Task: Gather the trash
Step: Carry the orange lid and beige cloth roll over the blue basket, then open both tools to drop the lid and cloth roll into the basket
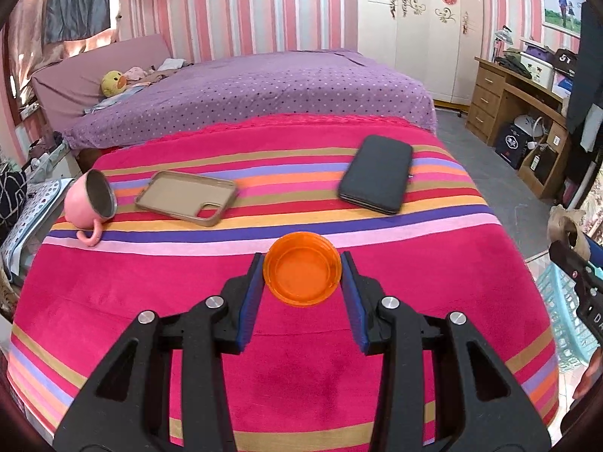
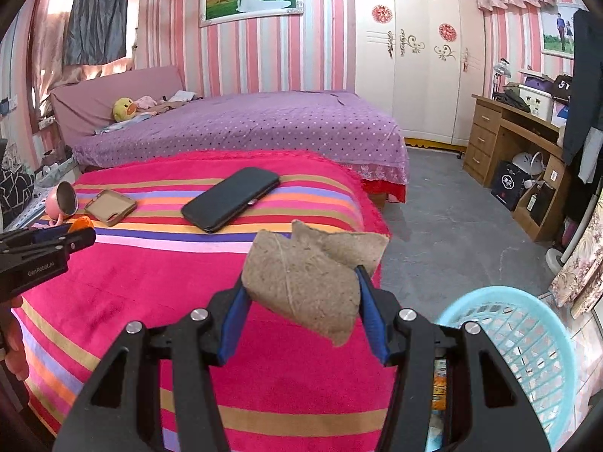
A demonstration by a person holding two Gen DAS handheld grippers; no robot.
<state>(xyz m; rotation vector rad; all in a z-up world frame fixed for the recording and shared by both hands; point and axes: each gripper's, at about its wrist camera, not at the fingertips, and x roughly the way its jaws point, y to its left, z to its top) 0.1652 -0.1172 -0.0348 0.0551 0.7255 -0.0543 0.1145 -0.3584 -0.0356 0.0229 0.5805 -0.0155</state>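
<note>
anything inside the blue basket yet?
Partly visible. Past the right gripper, the blue basket shows some colourful packaging low inside; the gripper covers the rest.

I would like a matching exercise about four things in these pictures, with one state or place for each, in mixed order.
Things:
1. orange lid
2. cardboard tube
3. pink cup
4. black phone

States or places:
a. lies on its side on the striped blanket
b. lies flat at the blanket's far right
c. held between the jaws of the left gripper
d. crushed, held between the jaws of the right gripper

Pairs: 1-c, 2-d, 3-a, 4-b
</note>
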